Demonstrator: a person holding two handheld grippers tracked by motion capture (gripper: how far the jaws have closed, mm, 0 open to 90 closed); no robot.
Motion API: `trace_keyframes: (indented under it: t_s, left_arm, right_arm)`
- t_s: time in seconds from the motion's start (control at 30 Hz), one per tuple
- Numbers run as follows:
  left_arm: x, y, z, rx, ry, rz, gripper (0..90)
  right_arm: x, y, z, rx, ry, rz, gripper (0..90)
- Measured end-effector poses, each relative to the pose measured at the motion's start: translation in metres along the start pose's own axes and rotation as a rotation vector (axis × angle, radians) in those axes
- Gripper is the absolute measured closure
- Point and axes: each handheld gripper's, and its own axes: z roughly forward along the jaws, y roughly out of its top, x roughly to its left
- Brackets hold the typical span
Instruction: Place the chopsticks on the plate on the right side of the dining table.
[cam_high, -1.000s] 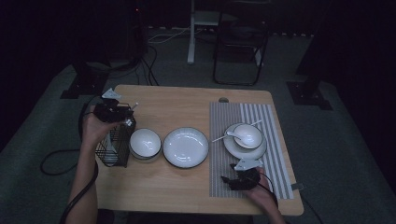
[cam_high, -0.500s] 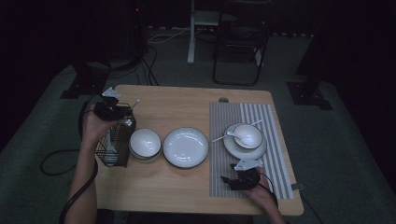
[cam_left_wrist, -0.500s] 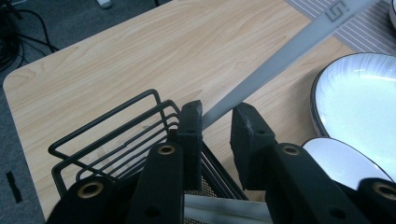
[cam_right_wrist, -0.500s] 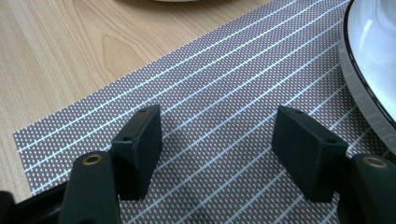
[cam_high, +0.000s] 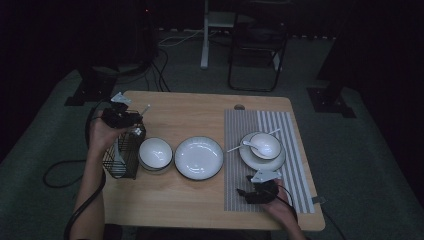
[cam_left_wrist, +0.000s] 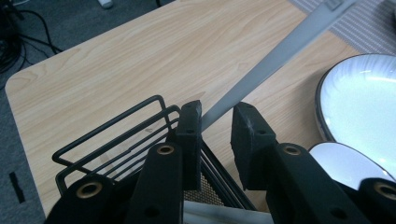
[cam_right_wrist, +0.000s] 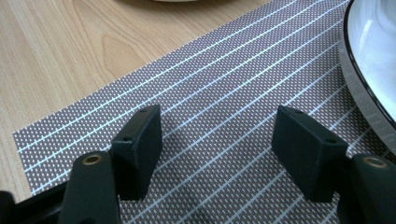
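On the wooden table (cam_high: 200, 112) a white bowl (cam_high: 155, 153) sits just beside a wide white plate (cam_high: 199, 157). To the right lies a striped placemat (cam_high: 295, 150), bearing a small plate (cam_high: 250, 159) with a bowl (cam_high: 265, 145) and white spoon (cam_high: 245, 145). Behind, a dark chair (cam_high: 257, 45) on the floor.

Left gripper (cam_high: 131, 118): over black wire basket (cam_high: 121, 156), jaws just closing on slim silver utensil (cam_high: 144, 109).
Right gripper (cam_high: 248, 194): on striped placemat (cam_high: 280, 125), open.

Left gripper (cam_left_wrist: 215, 116) narrowed, right gripper (cam_right_wrist: 217, 140) agape.
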Motion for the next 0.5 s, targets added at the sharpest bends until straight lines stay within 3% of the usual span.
trace_keyframes:
  t_s: [0.5]
  left_arm:
    - [0.0007, 0.0043, 0.0057, 0.040, 0.023, 0.035, 75.2]
  right_arm:
    - [0.0000, 0.0000, 0.0000, 0.000, 0.000, 0.000, 32.9]
